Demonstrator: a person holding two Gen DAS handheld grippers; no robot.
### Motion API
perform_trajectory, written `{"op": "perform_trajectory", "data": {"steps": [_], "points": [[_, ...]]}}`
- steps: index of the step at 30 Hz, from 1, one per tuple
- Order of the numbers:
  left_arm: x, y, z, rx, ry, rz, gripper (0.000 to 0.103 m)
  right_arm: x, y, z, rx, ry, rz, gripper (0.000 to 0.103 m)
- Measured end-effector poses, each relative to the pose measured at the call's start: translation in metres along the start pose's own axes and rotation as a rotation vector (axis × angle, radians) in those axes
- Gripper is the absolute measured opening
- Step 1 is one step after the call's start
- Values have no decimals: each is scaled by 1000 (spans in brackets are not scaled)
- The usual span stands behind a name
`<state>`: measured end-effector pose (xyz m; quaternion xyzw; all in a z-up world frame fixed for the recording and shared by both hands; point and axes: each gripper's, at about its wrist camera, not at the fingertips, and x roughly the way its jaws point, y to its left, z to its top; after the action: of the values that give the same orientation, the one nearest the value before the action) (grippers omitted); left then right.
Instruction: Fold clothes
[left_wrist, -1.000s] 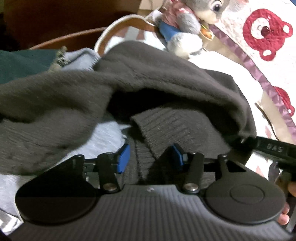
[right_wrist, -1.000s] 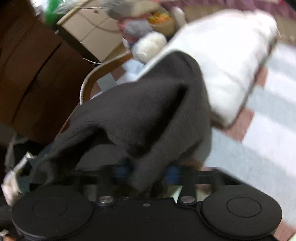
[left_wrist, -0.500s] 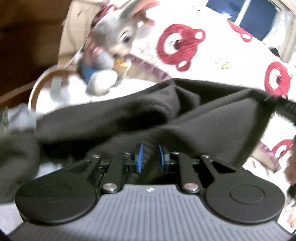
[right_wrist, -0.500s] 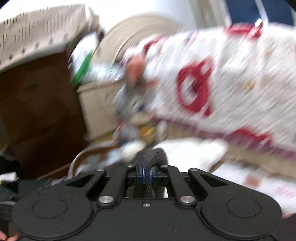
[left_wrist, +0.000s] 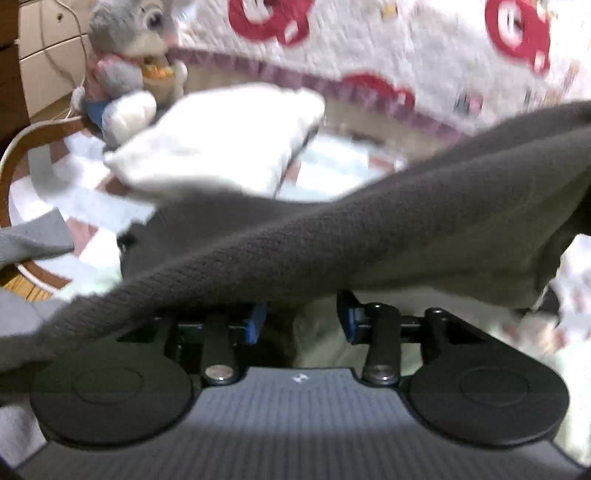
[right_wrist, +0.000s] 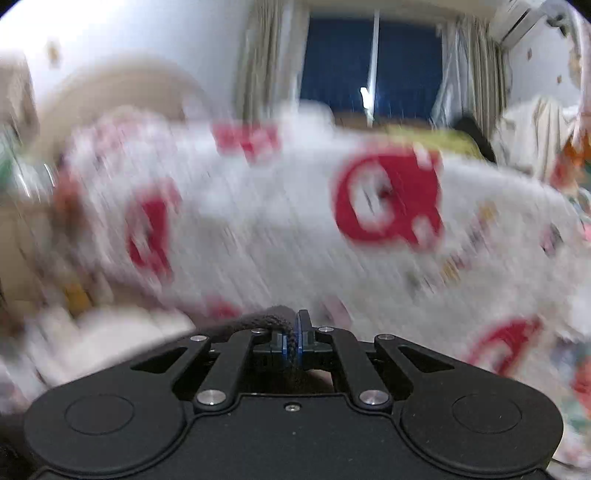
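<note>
A dark grey knit sweater stretches across the left wrist view, from lower left up to the right edge, lifted off the floor. It drapes over the tips of my left gripper. That gripper's blue pads stand apart and its jaws are opening. Only pale cloth shows between them, and they do not press on the sweater. My right gripper is raised and shut on a rolled edge of the sweater, which bulges out to the left of the pads. The right wrist view is heavily blurred.
A plush rabbit sits at the back left beside a folded white cloth on a checked mat. A white quilt with red bears hangs behind. A curved wooden rim and a grey cloth lie left. A dark window is far back.
My left jaws closed on the sweater's ribbed part, then spread again. My right gripper rose and tilted up, still gripping the sweater edge. The sweater now hangs stretched between both sides.
</note>
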<state>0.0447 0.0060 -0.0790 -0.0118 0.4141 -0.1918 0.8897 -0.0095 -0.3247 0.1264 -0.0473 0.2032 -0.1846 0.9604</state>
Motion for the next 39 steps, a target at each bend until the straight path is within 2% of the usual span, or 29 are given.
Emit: {"op": "perform_trajectory", "data": {"steps": [2,4,5,7,8,9,11,12,14,20,22,24,26,28,29,31,33,35,36,39], "points": [[13,-7,-9,41,60,48,41,36,4,-35,-65,180,13,6],[17,-5,-12,34,94,40,41,71,7,-78,-102,345,6,16],[17,-3,-11,19,102,30,41,88,10,-99,-119,420,-4,17],[15,3,-11,-21,106,14,41,103,16,-127,-114,469,-8,17],[14,8,-9,-48,107,7,42,103,21,-134,-110,470,6,18],[14,12,-7,-78,108,0,42,103,27,-140,-111,464,29,25],[15,22,-6,-148,110,-16,42,94,41,-142,-149,426,112,30],[17,26,-5,-177,109,-20,42,89,49,-142,-174,407,157,37],[13,36,-7,-225,93,-19,42,78,66,-141,-228,366,255,48],[5,52,-10,-322,73,-34,42,46,145,-153,-427,270,613,66],[-1,55,-12,-328,53,-19,42,41,185,-162,-575,232,660,67],[-7,60,-13,-342,29,-8,42,44,221,-176,-721,186,642,67],[-14,65,-16,-365,-5,12,42,55,245,-187,-801,166,620,66],[-21,71,-18,-398,-55,37,42,69,256,-190,-798,155,590,25],[-25,73,-18,-412,-83,48,42,73,253,-184,-751,136,561,14],[-32,74,-17,-422,-133,48,43,76,241,-163,-624,88,512,13],[-38,76,-15,-443,-173,28,50,71,222,-137,-533,24,447,12],[-41,87,-21,-556,-168,-27,60,65,204,-115,-456,-24,400,12],[-43,93,-24,-612,-165,-55,61,61,197,-107,-431,-45,382,12],[-48,110,-34,-788,-159,-134,66,45,191,-98,-462,-133,298,11]]}}
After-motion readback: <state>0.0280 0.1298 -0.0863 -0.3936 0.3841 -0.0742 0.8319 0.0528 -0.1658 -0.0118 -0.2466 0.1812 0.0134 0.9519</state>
